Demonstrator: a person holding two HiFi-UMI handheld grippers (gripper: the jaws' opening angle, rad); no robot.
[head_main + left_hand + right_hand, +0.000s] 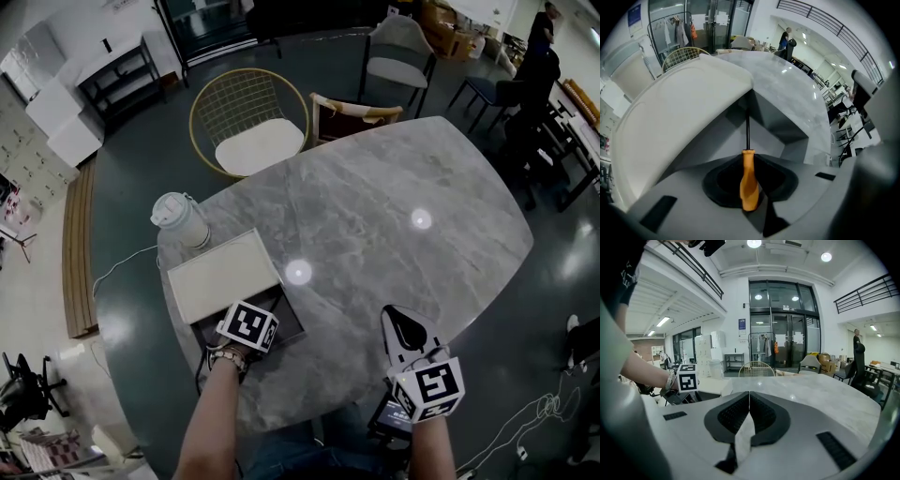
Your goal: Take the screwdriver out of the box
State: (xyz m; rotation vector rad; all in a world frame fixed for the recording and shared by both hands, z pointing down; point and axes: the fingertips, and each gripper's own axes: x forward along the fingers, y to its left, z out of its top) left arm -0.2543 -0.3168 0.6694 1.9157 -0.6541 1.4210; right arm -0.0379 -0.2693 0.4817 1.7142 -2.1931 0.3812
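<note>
An orange-handled screwdriver (749, 183) with a thin black shaft lies between the jaws of my left gripper (747, 153), whose pads close against the handle. The shaft points into the dark box (774, 127), whose white lid (684, 98) stands open at the left. In the head view the left gripper's marker cube (248, 325) sits over the open box (286, 317) and hides the jaws and the screwdriver. My right gripper (749, 394) hovers over the table's near edge (403, 328), shut and holding nothing.
The marble table (394, 216) carries a white lidded jug (178, 217) beside the box lid (223, 277). A gold wire chair (248, 122) and a grey chair (398, 56) stand beyond the far edge. A person (539, 56) stands far right.
</note>
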